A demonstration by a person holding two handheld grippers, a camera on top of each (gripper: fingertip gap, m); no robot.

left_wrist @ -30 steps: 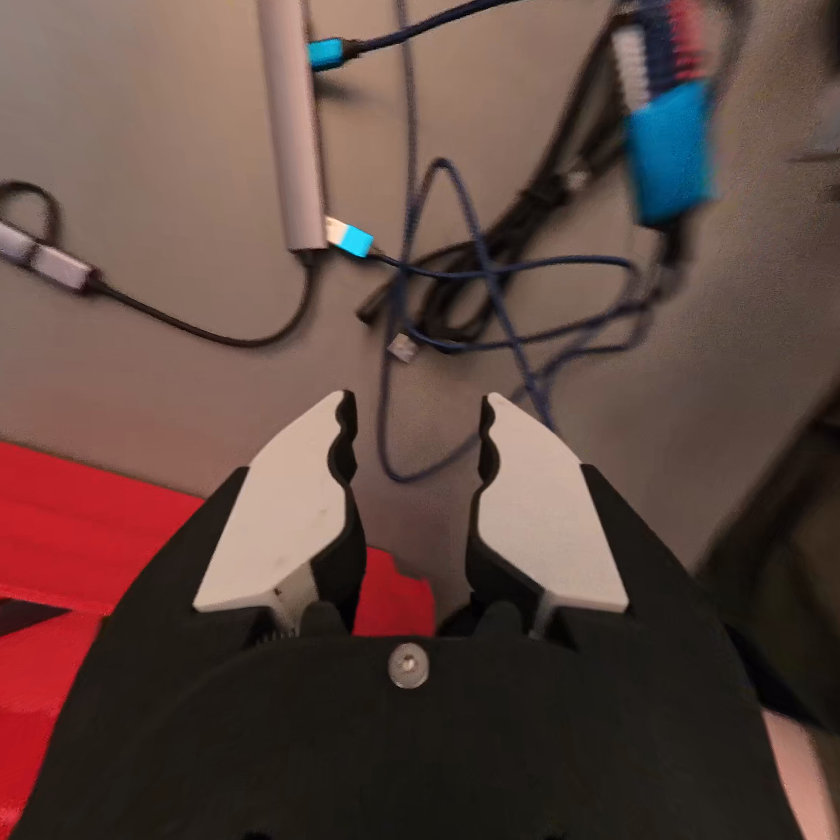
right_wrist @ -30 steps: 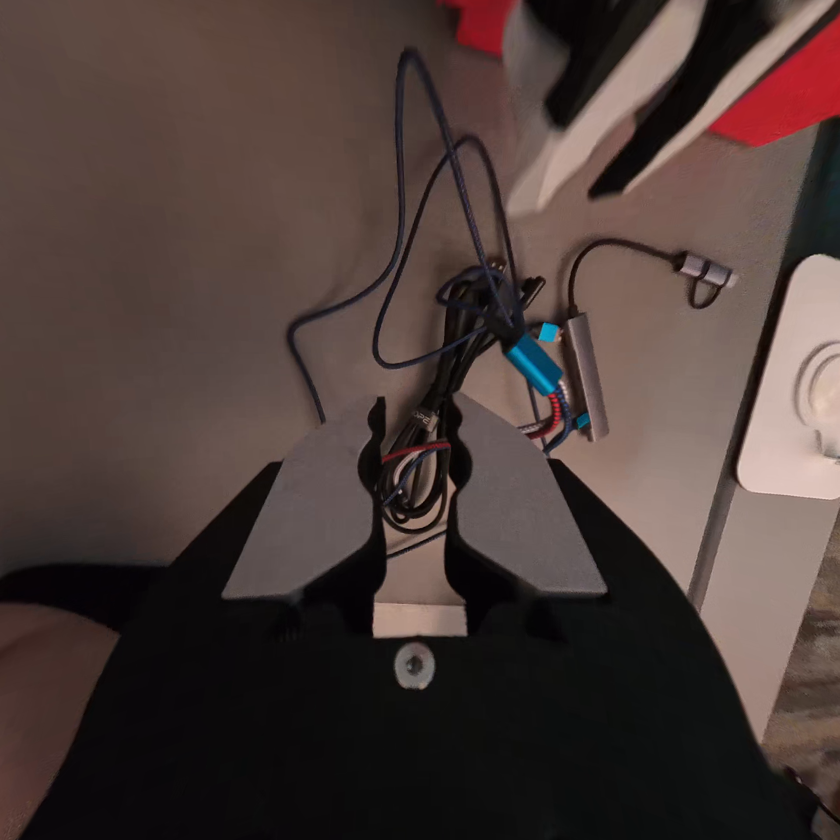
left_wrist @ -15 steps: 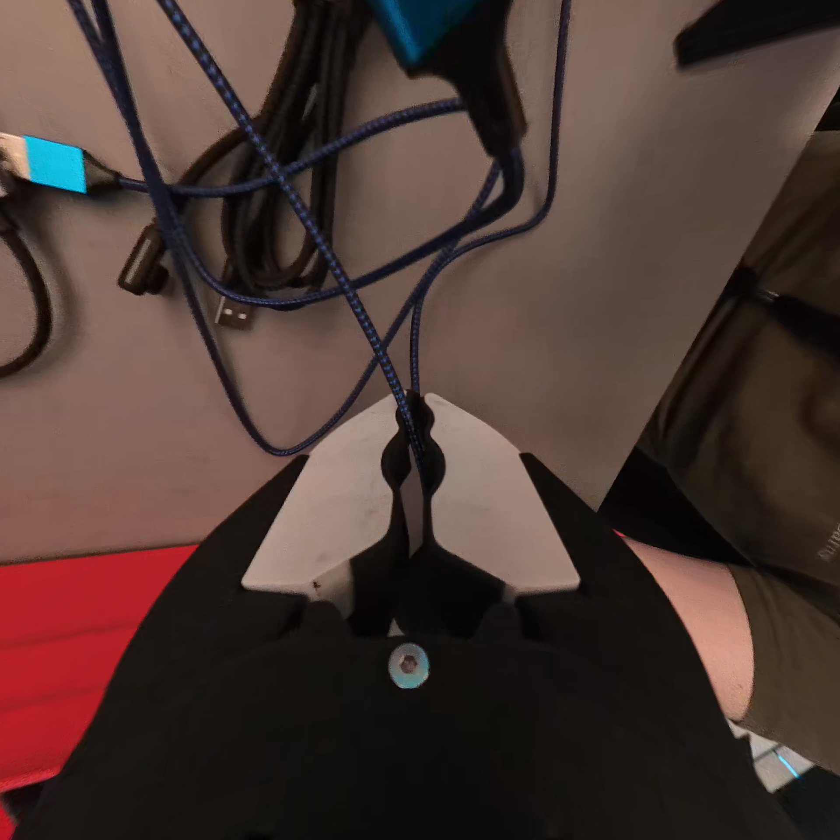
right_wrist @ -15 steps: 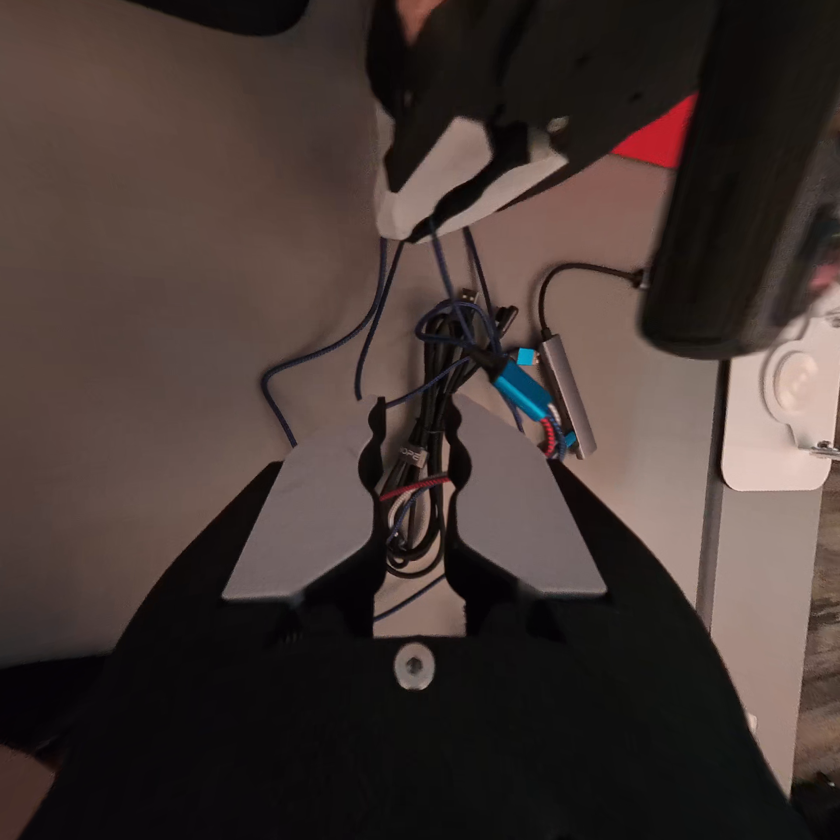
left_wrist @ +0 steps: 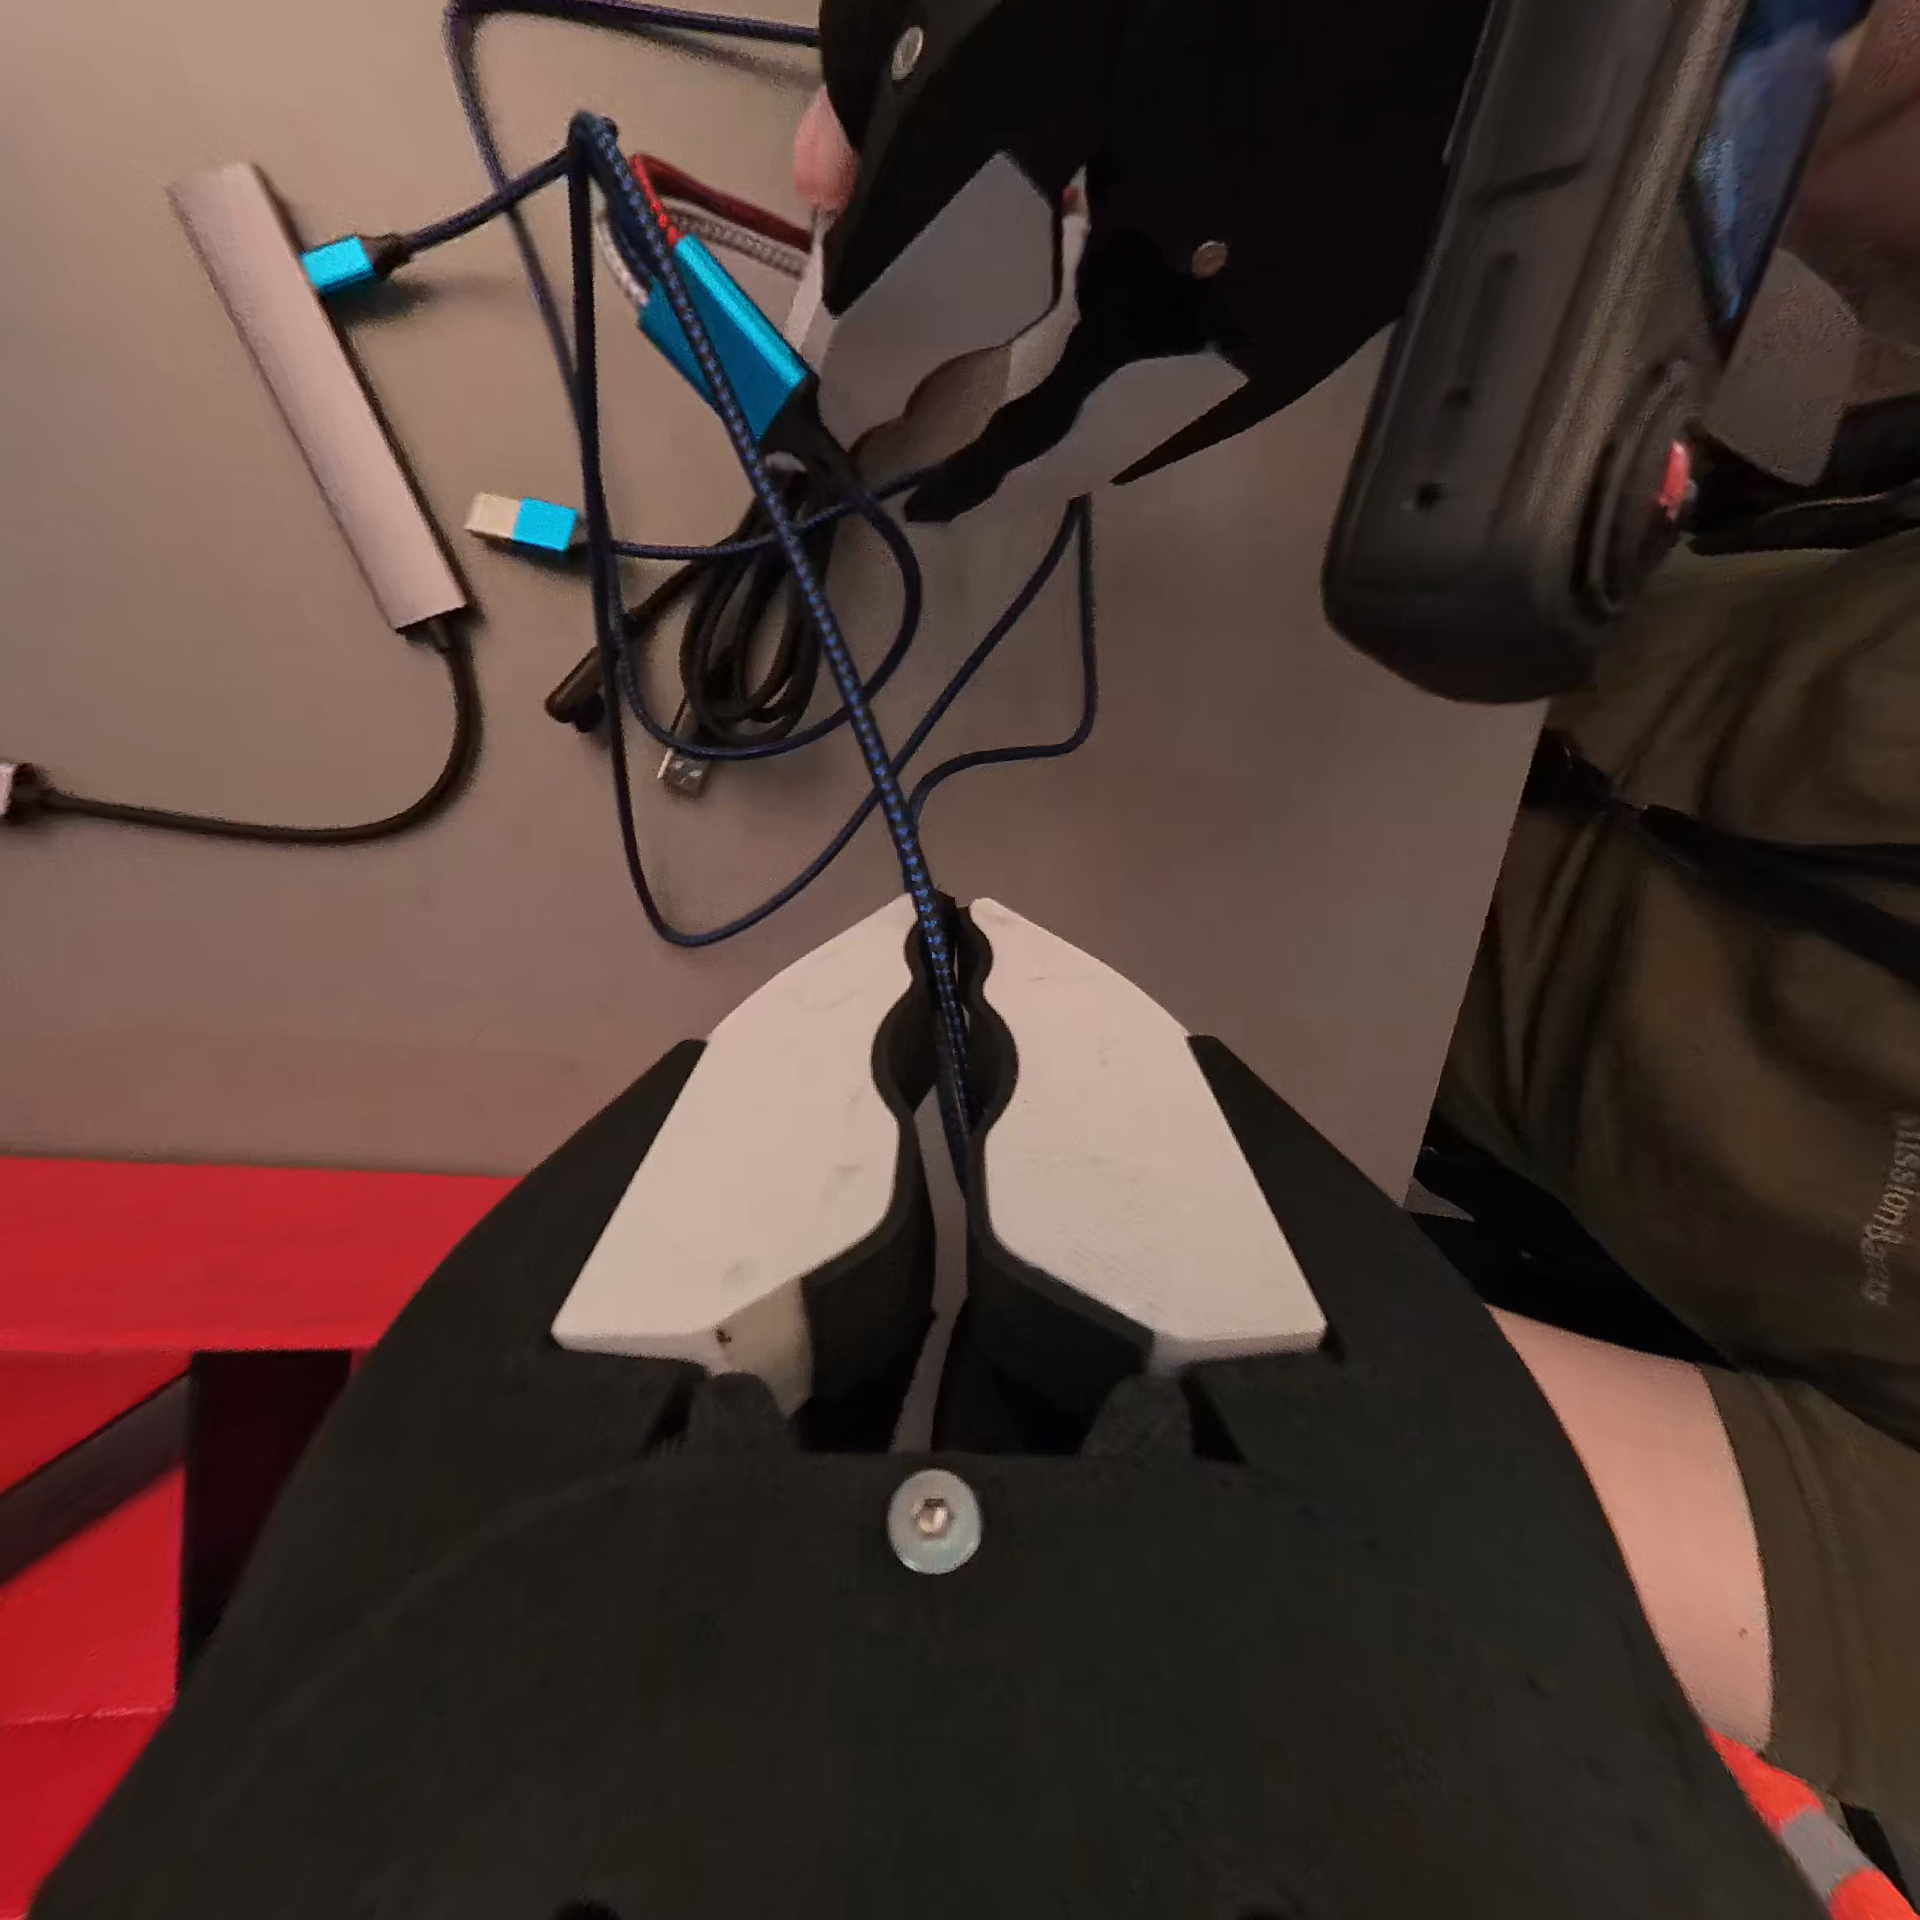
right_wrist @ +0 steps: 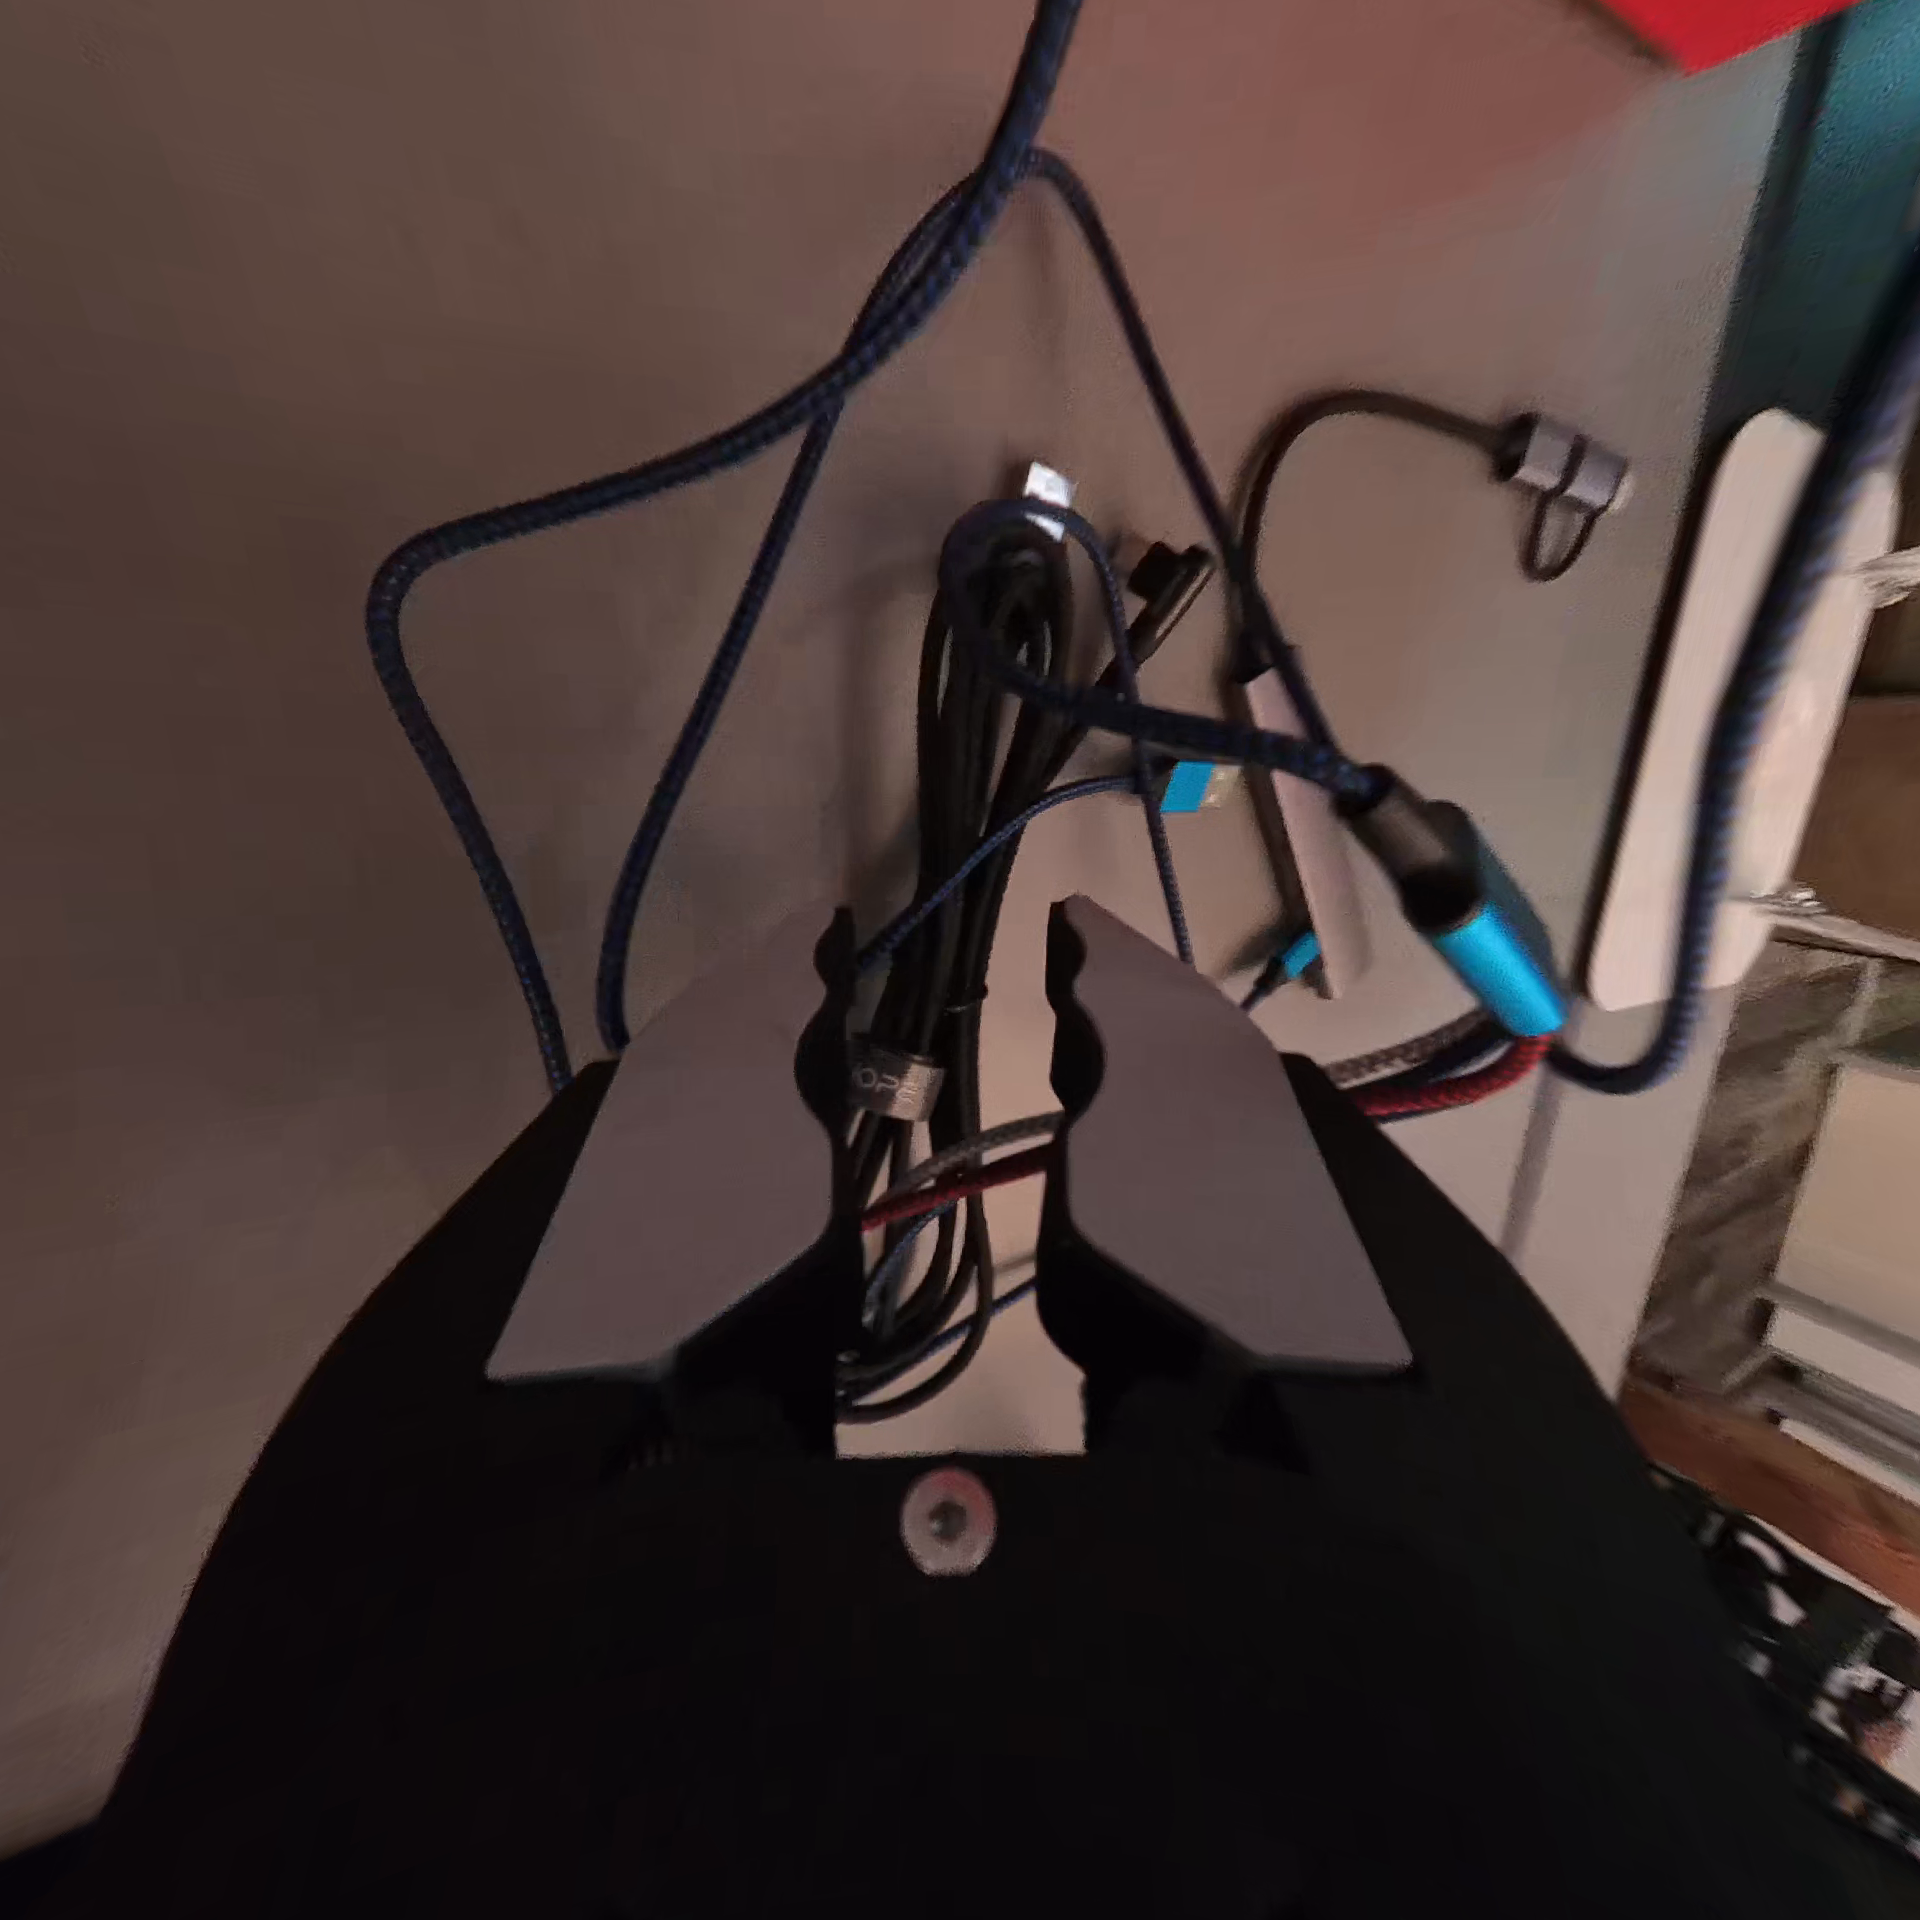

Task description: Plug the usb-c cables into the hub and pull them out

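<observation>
My left gripper (left_wrist: 940, 925) is shut on a blue braided cable (left_wrist: 831, 665) and holds it taut above the grey table. The cable runs up to a blue splitter housing (left_wrist: 727, 343) hanging beside my right gripper (left_wrist: 987, 416). The silver hub (left_wrist: 312, 395) lies at the left with one blue plug (left_wrist: 338, 265) in its side. A second blue plug (left_wrist: 525, 520) lies loose near it. In the right wrist view my right gripper (right_wrist: 951, 920) is open. A black cable bundle (right_wrist: 966, 727) stands between its pads, with a gap on the right side.
The hub's own black lead (left_wrist: 312, 826) curves off to the left. A red box (left_wrist: 208, 1268) sits at the table's near edge. A person's arm (left_wrist: 1662, 1507) is at the right. A white block (right_wrist: 1714, 727) stands beyond the hub (right_wrist: 1309, 821). About 12 cm separates my left fingertips from my right.
My left gripper closed on the blue braided cable and has lifted it. My right gripper's jaws have widened, and the black bundle they pinched now has a gap beside it.
</observation>
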